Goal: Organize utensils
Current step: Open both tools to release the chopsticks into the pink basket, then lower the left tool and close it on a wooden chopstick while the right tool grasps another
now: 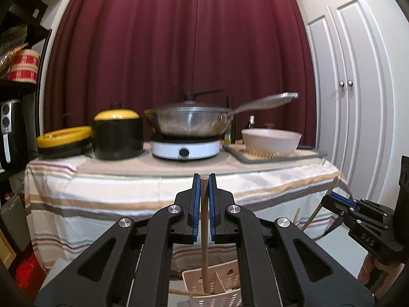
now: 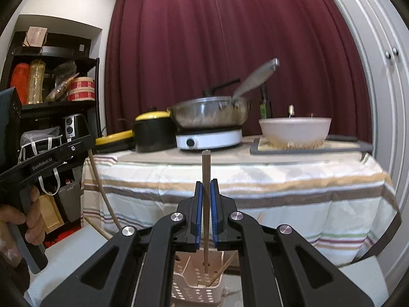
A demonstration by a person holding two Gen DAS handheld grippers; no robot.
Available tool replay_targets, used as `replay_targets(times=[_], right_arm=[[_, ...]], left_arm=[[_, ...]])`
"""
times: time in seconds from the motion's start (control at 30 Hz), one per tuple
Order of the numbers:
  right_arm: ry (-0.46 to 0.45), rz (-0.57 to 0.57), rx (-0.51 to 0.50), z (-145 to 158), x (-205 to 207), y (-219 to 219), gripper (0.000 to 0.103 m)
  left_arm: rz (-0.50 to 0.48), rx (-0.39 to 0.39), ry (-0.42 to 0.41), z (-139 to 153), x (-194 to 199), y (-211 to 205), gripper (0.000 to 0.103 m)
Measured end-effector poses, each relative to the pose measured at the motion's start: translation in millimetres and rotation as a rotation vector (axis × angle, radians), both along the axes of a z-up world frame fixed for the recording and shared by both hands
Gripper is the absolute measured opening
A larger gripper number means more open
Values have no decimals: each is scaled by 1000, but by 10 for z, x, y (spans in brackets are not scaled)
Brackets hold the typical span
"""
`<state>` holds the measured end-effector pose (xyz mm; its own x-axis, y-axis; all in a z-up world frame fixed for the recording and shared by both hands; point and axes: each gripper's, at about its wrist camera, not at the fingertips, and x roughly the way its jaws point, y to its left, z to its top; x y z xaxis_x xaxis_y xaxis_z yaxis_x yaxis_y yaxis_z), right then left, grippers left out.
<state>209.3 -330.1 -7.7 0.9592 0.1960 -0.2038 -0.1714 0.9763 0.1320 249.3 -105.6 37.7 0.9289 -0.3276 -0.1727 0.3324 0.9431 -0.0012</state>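
Utensil basket (image 1: 225,281): sat low beneath both claws, beige and perforated, divided into compartments; held several chopsticks leaning at angles.
Left gripper (image 1: 204,176): blue pads closed on an upright wooden chopstick (image 1: 203,230); lower end dipped into a basket compartment, which one hard to tell.
Right gripper (image 2: 206,181): jaws just beside a second chopstick (image 2: 205,204) on either side, probably clamped though a thin gap seemed visible; tip stood above the fingers, foot reached into the basket (image 2: 196,286).
Bowl (image 1: 271,140): white, rested on a grey tray (image 1: 255,159) at the right of the table; contents not visible.
Wok (image 1: 190,122): lidded, on a white induction hob (image 1: 186,149); long handle pointed right.
Black pot (image 1: 117,138): yellow lid, left of the hob; flat yellow-lidded dish (image 1: 64,142) just beside it.
Surface: table under a striped cloth (image 1: 102,192), well behind the basket.
Room: maroon curtain (image 1: 179,38) behind; white cupboard doors (image 1: 358,76) right; dark shelving (image 2: 51,76) left.
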Motion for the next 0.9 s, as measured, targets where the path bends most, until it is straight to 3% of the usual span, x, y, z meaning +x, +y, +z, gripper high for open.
replay_targets(times=[0.23,0.27,0.37,0.57,0.67,0.9], right_arm=[[96,11,9,-340,138,31,9],[102,9,7,-357,134,31,14],[97,-2,7,-350,38,18,32],[91,-35,-18,-316,-231,22,43],[100,-55,-38,-352,-422,37,45],[152,-121,-120,-617,-860,86,47]], left_arm=[[-14,10,93,-391,121,-33,10],[-17,11,100,-419,99,-30,15],[-3,18,88,-449,-12,-10,51],[25,40,80,-493,-360,83,64],[32,42,107,-558,-507,139,66],[93,87,168,-931,-954,276,72]])
